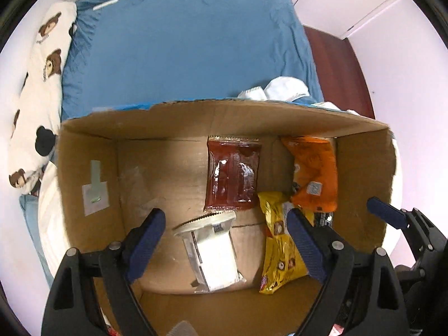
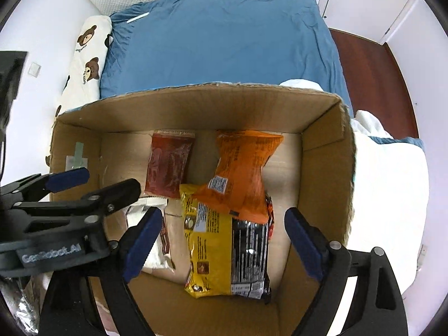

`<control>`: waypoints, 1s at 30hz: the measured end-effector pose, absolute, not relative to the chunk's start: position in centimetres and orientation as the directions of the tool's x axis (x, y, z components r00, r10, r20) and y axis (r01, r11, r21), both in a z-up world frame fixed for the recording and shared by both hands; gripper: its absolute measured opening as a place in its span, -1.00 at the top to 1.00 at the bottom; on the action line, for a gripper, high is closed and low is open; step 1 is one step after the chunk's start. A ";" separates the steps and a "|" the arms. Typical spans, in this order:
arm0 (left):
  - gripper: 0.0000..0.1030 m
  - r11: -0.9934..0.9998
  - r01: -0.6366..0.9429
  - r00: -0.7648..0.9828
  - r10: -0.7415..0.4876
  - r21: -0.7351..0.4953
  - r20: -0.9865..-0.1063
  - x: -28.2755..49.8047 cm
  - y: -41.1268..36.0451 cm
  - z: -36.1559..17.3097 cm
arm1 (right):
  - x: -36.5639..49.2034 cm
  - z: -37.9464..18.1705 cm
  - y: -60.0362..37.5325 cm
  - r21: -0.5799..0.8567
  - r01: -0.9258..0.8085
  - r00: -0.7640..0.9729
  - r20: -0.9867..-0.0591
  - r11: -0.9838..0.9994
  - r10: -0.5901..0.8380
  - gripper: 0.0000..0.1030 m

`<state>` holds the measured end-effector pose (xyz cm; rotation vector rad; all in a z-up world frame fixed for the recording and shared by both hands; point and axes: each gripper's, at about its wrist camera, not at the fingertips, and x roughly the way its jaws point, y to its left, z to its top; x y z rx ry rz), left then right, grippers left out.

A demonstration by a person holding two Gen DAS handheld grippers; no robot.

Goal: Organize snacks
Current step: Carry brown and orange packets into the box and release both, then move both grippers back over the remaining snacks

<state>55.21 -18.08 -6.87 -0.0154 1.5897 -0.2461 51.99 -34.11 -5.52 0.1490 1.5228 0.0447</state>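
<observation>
The box (image 2: 322,128) is plain brown cardboard. Inside lie a dark red packet (image 2: 169,165), an orange bag (image 2: 240,173), a yellow bag (image 2: 207,240) with a black-and-white panel, and a white pack (image 1: 215,254). The sheet (image 2: 218,36) is blue. The pillow (image 1: 39,89) is cream with brown bears. The pads (image 2: 301,240) are dark blue on black arms.

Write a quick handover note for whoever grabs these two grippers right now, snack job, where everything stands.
Left gripper: open, empty, above the white packet.
Right gripper: open, empty, above the yellow bag.
In the cardboard box on the bed: dark red packet at the far wall, orange bag overlapping the yellow bag, black packet beside the yellow bag, white packet front left.
Done: five snacks are in the box.
Left: bottom left, foil shows outside the box; unclear whether that is another snack.
</observation>
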 end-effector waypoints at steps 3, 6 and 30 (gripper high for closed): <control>-0.72 0.977 0.160 0.035 -0.149 -0.142 -0.988 53.9 -17.6 -4.4 | 50.8 -4.3 -34.0 0.127 0.070 0.092 -0.988 0.989 0.121 -0.77; -0.72 0.980 0.167 0.122 -0.133 -0.112 -0.984 51.8 -16.8 -2.0 | 48.9 -2.6 -33.8 0.134 0.071 0.135 -0.983 0.988 0.124 -0.77; -0.72 0.990 0.067 0.392 -0.138 -0.122 -0.910 27.9 -11.6 3.0 | 25.5 3.5 -30.0 0.120 0.031 0.409 -0.907 0.992 0.097 -0.77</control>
